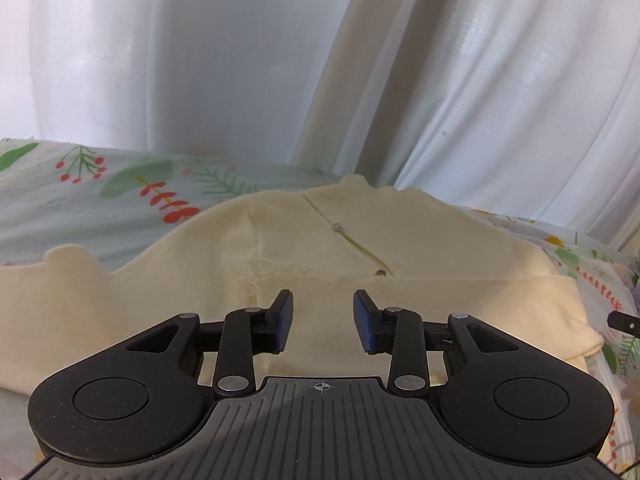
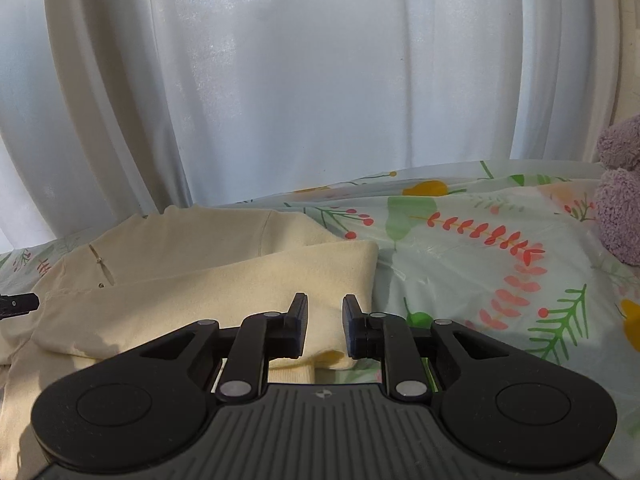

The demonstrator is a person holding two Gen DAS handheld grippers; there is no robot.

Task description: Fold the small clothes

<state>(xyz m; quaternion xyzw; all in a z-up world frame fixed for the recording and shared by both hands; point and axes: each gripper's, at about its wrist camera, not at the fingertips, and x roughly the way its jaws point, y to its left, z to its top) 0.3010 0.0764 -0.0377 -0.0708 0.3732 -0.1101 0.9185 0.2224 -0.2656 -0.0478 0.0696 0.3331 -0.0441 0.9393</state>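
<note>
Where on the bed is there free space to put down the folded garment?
Bare floral sheet lies between the cream garment and the purple plush toy. A second bare strip lies left of the garment, before the white curtain. The middle is crowded: the garment and both open grippers, left and right.

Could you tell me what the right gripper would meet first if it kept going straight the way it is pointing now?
Most likely the folded edge of the cream garment: the open right gripper points at it, low above the floral sheet. Beyond hangs the white curtain. Depth is hard to judge.
</note>
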